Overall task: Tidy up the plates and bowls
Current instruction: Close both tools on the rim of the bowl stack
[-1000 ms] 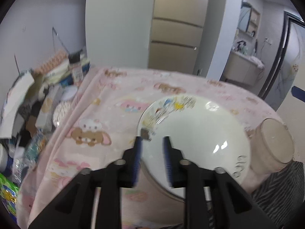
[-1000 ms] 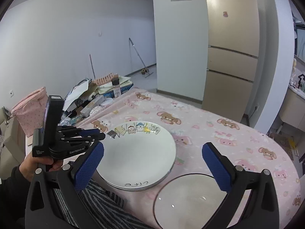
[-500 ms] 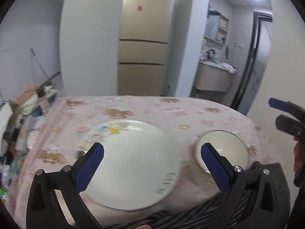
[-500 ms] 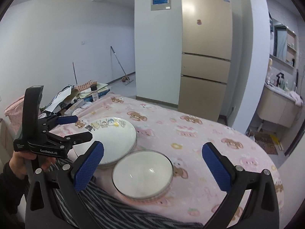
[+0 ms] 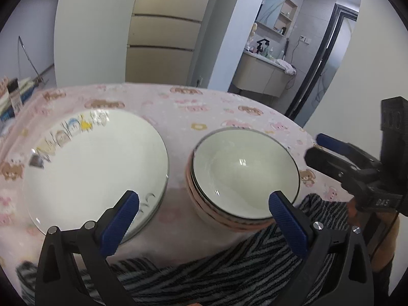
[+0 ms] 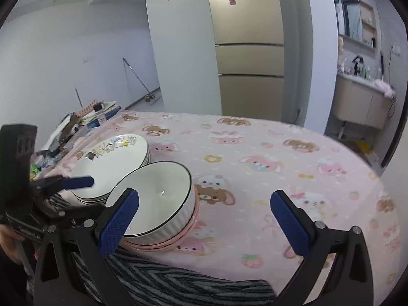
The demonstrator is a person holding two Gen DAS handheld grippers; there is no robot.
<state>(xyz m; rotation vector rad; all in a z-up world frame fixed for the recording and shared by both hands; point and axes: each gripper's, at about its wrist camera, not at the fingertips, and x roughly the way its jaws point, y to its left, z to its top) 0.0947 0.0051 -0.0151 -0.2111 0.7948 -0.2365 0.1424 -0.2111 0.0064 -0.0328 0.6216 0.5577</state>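
Observation:
A stack of white plates (image 5: 94,163) with cartoon prints on the far rim sits at the table's near left. Right beside it stands a stack of bowls (image 5: 244,173): a white one with a dark rim on top, pink ones under it. My left gripper (image 5: 204,216) hovers wide open in front of the gap between the two stacks, with nothing between its fingers. My right gripper (image 6: 204,216) is also wide open and empty. The bowls (image 6: 158,193) lie just behind its left finger and the plates (image 6: 109,163) further left. Each gripper shows at the edge of the other's view.
The table wears a pink cartoon cloth (image 6: 255,158), bare to the right of the bowls. A grey-and-black striped cloth (image 6: 165,280) hangs at the near edge. Boxes, bottles and papers (image 6: 84,119) crowd the far left. A fridge (image 6: 250,51) stands behind.
My left gripper's jaws, narrow at the plate's near rim a second ago, have sprung wide open and swung right, bringing the bowls into view. My right gripper shifted right and lower, still open.

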